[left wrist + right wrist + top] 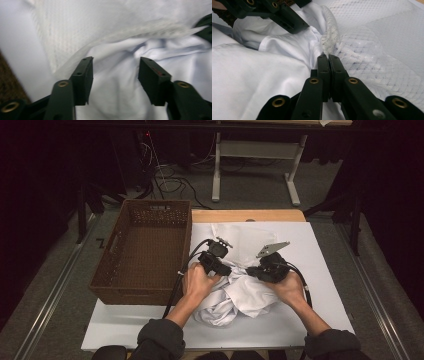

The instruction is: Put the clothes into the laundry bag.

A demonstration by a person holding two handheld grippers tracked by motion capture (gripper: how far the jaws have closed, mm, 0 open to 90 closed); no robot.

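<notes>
A crumpled white garment [240,296] lies on the white mat, partly under a white mesh bag [245,240]. My left gripper [225,269] hovers over the garment's left side. In the left gripper view its jaws [115,72] stand open with the white cloth [117,85] beyond them and nothing pinched. My right gripper [253,271] sits just right of it. In the right gripper view its jaws [328,58] are pressed together on the lace edge of the mesh bag [372,50], beside the garment [262,75]. A finger of the left gripper [292,21] shows at upper left.
A brown wicker basket [187,245] with nothing in it stands at the mat's left edge, close to my left hand. The white mat [320,270] lies on a wooden table. Behind the table are a table frame [216,175] and cables on the floor.
</notes>
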